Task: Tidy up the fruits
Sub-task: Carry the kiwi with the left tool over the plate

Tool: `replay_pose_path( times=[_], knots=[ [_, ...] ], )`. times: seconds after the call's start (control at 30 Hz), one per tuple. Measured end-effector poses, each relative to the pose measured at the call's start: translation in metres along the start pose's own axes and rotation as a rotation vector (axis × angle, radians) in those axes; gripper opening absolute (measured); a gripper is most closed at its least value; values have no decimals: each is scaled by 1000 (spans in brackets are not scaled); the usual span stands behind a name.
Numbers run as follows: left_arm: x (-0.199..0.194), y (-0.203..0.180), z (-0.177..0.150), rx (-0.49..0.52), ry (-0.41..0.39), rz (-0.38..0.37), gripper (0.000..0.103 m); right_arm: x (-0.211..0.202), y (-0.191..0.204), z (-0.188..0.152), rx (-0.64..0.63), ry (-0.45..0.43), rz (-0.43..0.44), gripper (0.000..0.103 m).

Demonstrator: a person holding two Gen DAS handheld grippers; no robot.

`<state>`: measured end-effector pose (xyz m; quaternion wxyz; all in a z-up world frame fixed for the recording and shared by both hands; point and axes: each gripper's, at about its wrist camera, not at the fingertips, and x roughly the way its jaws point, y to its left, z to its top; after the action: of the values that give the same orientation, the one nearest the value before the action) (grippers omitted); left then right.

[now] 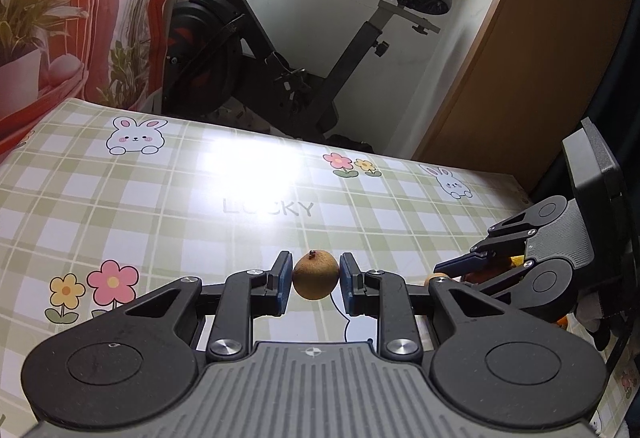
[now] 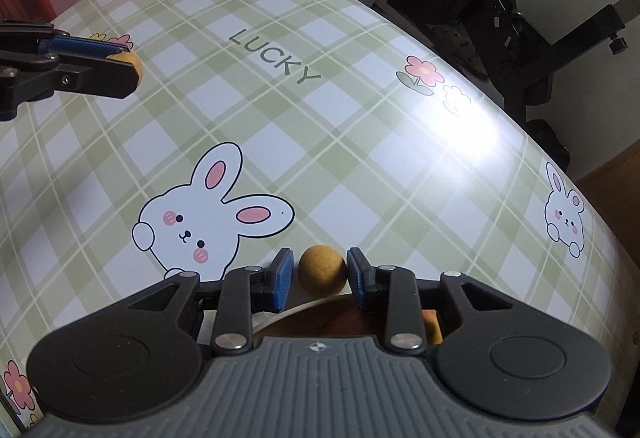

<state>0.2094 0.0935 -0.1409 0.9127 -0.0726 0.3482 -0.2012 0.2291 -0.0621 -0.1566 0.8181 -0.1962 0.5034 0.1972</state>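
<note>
Between each tongs' blue pads [image 1: 285,278], a small brown fruit [image 1: 315,275].

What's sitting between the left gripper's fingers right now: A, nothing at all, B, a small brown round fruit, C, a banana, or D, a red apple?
B: a small brown round fruit with a dark stem end sits between the left gripper's blue-padded fingers.

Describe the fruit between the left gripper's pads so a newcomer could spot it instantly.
Start at the green plaid tablecloth printed LUCKY. Above it, the left gripper pinches a small round brown fruit. A dark stem nub on top sets it apart from the smoother tan fruit at the right gripper.
</note>
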Motion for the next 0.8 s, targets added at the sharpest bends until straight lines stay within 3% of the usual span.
replay_pose_path(
  times=[0.23, 0.6, 0.8],
  knots=[
    [-11, -4, 2, 18, -2, 14, 27, -24, 2, -3, 24, -85, -13, 28],
    [-60, -35, 6, -2, -75, 13, 27, -102, 12, -50, 322, -508, 51, 28],
    [-82, -55, -4, -29, -115, 11, 27, -124, 36, -72, 413, -623, 79, 28]
  ],
)
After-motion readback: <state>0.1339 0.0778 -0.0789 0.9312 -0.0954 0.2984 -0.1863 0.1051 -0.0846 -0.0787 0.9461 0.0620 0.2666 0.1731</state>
